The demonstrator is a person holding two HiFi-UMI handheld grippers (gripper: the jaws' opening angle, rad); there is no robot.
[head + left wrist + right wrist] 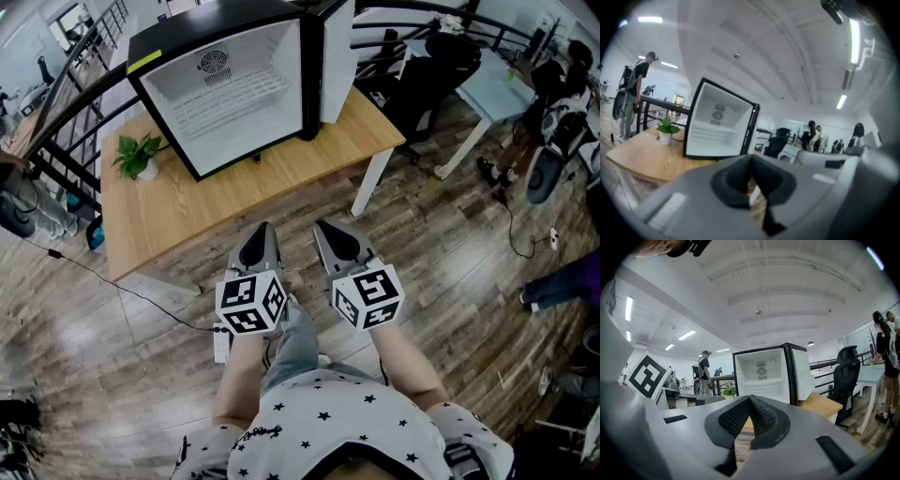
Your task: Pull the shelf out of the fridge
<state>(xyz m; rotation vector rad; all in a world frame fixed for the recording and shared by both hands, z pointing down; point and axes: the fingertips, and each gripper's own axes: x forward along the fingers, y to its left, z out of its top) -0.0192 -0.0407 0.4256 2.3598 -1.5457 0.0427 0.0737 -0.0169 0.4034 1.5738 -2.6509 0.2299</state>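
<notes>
A small black fridge [225,84] stands on a wooden table [187,206] with its door [336,58] swung open to the right. Its white wire shelf [230,101] sits inside, about halfway up. Both grippers hover over the floor in front of the table, well short of the fridge. My left gripper [265,228] is shut and empty, and so is my right gripper [321,226]. In the left gripper view the fridge [719,124] and the shelf [715,132] lie beyond the shut left gripper [751,161]. The right gripper view shows the shelf [764,380] above the shut right gripper [749,399].
A potted plant [139,155] stands on the table left of the fridge. A black railing [66,89] runs behind the table. A black office chair [422,75] and a glass desk [492,89] are at the right. A person with a backpack [633,89] stands far left.
</notes>
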